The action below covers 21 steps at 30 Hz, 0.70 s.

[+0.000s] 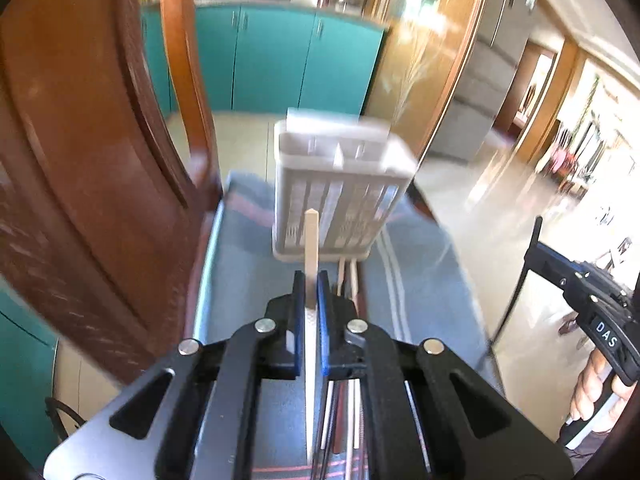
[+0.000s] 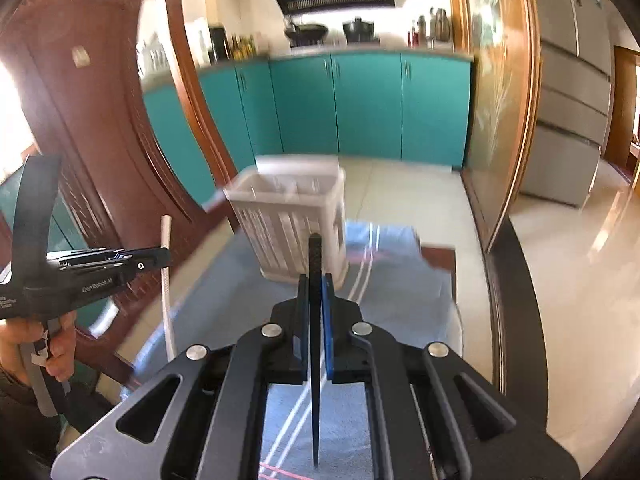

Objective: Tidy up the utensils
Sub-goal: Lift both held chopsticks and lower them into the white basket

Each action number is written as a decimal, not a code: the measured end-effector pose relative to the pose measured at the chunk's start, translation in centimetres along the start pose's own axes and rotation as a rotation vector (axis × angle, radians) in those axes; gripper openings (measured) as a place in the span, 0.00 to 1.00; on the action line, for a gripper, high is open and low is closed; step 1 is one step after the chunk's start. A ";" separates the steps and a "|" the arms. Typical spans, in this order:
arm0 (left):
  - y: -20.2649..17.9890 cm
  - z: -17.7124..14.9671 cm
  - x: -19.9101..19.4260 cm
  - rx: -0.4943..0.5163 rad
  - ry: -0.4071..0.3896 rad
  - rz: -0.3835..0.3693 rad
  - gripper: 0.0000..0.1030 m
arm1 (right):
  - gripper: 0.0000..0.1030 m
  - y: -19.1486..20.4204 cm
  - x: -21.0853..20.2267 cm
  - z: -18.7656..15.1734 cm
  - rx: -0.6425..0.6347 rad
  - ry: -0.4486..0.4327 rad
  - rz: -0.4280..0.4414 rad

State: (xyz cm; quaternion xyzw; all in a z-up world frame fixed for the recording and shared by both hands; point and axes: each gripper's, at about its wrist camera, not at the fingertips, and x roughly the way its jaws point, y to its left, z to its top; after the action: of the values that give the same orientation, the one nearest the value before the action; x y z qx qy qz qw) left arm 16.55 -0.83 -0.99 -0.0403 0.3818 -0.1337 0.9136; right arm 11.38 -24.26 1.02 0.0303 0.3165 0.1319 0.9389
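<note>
Left hand-held gripper (image 1: 311,292): angled downward toward the counter, blue pads clamped together on a pale chopstick (image 1: 311,240) that stands between them, its blunt end rising past the fingertips and its thin end running back under the frame.
Left hand (image 2: 48,344): seen from the right wrist view at the left edge, fingers wrapped round the grip below the black body; the white stick shows upright through its jaws there.
Right hand-held gripper (image 2: 316,296): also tilted down, pads pressed on a black chopstick (image 2: 315,256), whose square top stands above the tips and whose point hangs down toward the cloth.
Right hand (image 1: 596,392): at the right edge of the left wrist view, fingers round the handle, partly cut off by the frame.
Utensil holder (image 1: 340,188): white slatted basket with inner compartments, upright on the blue striped cloth (image 1: 420,280) at the far end of the counter, ahead of both grippers and apart from them.
Loose chopsticks (image 1: 347,276): several lie on the cloth just before the basket, mostly hidden behind the left gripper's fingers.
Hard to make out: the basket and background are motion-blurred; what is inside the compartments cannot be told.
Surroundings: a brown wooden chair back (image 1: 80,160) stands left of the counter; teal cabinets (image 2: 360,104) lie beyond.
</note>
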 end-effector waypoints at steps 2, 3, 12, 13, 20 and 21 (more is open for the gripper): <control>0.2 0.9 -1.8 -0.004 -0.040 0.004 0.07 | 0.06 0.2 -1.8 1.0 0.000 -0.053 0.014; 0.4 1.7 -2.8 -0.004 -0.066 0.005 0.07 | 0.06 0.3 -2.3 1.7 -0.006 -0.077 0.023; 0.0 11.0 -10.0 -0.087 -0.361 0.042 0.07 | 0.06 1.7 -4.7 11.3 -0.002 -0.324 0.056; 0.0 12.0 -10.2 -0.109 -0.406 0.062 0.07 | 0.06 1.7 -4.6 12.2 0.007 -0.351 0.052; -0.3 14.1 -4.8 -0.174 -0.501 0.114 0.07 | 0.06 2.1 -0.6 13.6 0.005 -0.447 -0.059; -0.1 13.8 -3.7 -0.172 -0.479 0.113 0.07 | 0.06 2.0 0.4 13.1 0.003 -0.424 -0.062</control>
State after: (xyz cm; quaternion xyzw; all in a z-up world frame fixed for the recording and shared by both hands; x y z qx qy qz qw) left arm 23.80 -0.32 11.30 -0.1269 0.1660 -0.0364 0.9772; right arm 19.10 -21.91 11.50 0.0490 0.1130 0.0930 0.9880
